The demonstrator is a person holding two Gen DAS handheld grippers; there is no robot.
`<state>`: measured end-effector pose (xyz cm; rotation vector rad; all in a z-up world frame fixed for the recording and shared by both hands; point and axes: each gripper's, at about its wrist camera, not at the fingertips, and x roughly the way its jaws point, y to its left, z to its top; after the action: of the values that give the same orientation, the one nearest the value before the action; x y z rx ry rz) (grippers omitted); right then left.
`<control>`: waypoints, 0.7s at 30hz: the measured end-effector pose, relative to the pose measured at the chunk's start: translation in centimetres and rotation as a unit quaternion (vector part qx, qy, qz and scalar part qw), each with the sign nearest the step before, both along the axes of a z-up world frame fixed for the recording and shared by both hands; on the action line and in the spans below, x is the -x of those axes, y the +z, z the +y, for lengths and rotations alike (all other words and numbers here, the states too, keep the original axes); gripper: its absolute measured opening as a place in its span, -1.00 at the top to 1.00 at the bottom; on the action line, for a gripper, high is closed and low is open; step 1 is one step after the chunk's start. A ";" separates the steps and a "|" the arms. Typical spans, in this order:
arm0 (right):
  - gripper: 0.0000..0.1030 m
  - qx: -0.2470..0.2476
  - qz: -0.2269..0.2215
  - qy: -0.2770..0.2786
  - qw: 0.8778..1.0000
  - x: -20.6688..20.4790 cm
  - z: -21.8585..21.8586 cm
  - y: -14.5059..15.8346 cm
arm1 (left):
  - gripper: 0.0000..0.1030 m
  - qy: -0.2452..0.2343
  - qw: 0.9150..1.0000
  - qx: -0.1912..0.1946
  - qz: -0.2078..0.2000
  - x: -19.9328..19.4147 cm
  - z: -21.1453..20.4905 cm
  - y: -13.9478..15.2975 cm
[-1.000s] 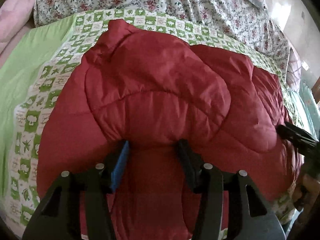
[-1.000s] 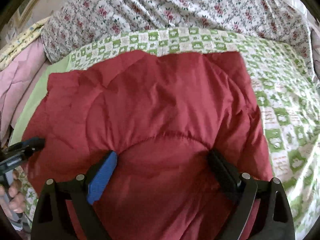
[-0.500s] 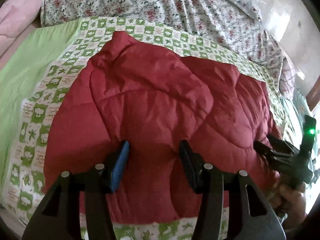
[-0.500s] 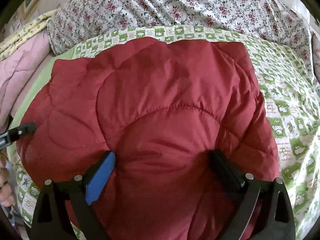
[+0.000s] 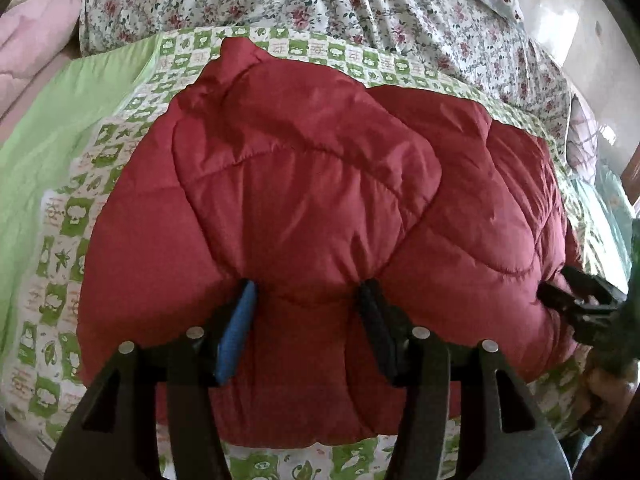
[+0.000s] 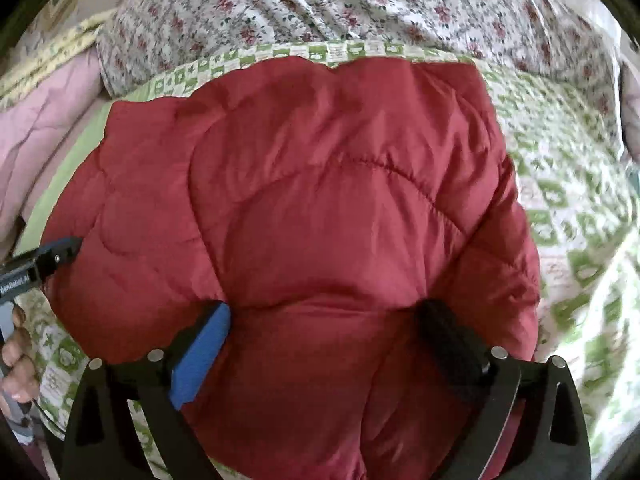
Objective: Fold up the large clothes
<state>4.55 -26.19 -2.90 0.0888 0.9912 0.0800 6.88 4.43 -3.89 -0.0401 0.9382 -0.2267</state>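
A puffy red quilted jacket [image 5: 312,184] lies folded on a green-and-white patterned bedsheet [image 5: 68,216]. My left gripper [image 5: 308,292] is shut on the jacket's near edge, red fabric bunched between its fingers. My right gripper [image 6: 324,312] is shut on the near edge of the jacket [image 6: 340,184] further right, with a thick fold between its fingers. The right gripper also shows at the right edge of the left wrist view [image 5: 576,300]. The left gripper's tip shows at the left of the right wrist view [image 6: 60,252].
A floral duvet [image 5: 320,4] is heaped along the back of the bed. Pink bedding [image 6: 44,120] lies at the far left. A plain green sheet strip [image 5: 60,120] runs beside the patterned sheet. A hand [image 6: 16,360] holds the left gripper.
Both grippers have pulled back toward the bed's near edge with the jacket in their grip. More patterned sheet now shows in front of the jacket.
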 end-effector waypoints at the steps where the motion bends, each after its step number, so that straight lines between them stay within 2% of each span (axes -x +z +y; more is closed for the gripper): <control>1: -0.89 0.003 0.001 0.001 1.000 0.0 0.1 0.0 | -0.05 0.000 1.000 -0.002 0.000 0.0 0.0 0.0; 6: -0.89 -0.004 -0.001 0.000 1.000 0.2 0.0 0.1 | -0.05 0.008 1.000 -0.002 0.006 0.5 0.0 0.8; 10: -0.89 -0.006 -0.002 -0.002 1.000 0.4 0.1 0.1 | -0.05 -0.003 1.000 -0.005 -0.011 2.4 -0.6 2.2; 13: -0.89 -0.004 -0.012 -0.008 1.000 1.0 0.3 0.6 | -0.05 -0.005 1.000 -0.021 -0.007 2.3 -1.0 1.7; 18: -0.86 -0.014 -0.042 -0.006 0.999 3.5 1.2 2.8 | -0.11 -0.006 1.000 -0.017 -0.004 2.0 -0.8 1.3; 21: -0.86 -0.007 -0.031 0.006 0.999 3.9 2.0 2.6 | -0.15 -0.007 1.000 -0.021 -0.006 2.0 -1.0 1.0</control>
<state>0.68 -24.22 -0.26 0.0925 0.9285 0.1000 4.88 3.41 -2.88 0.0060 0.9316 -0.2207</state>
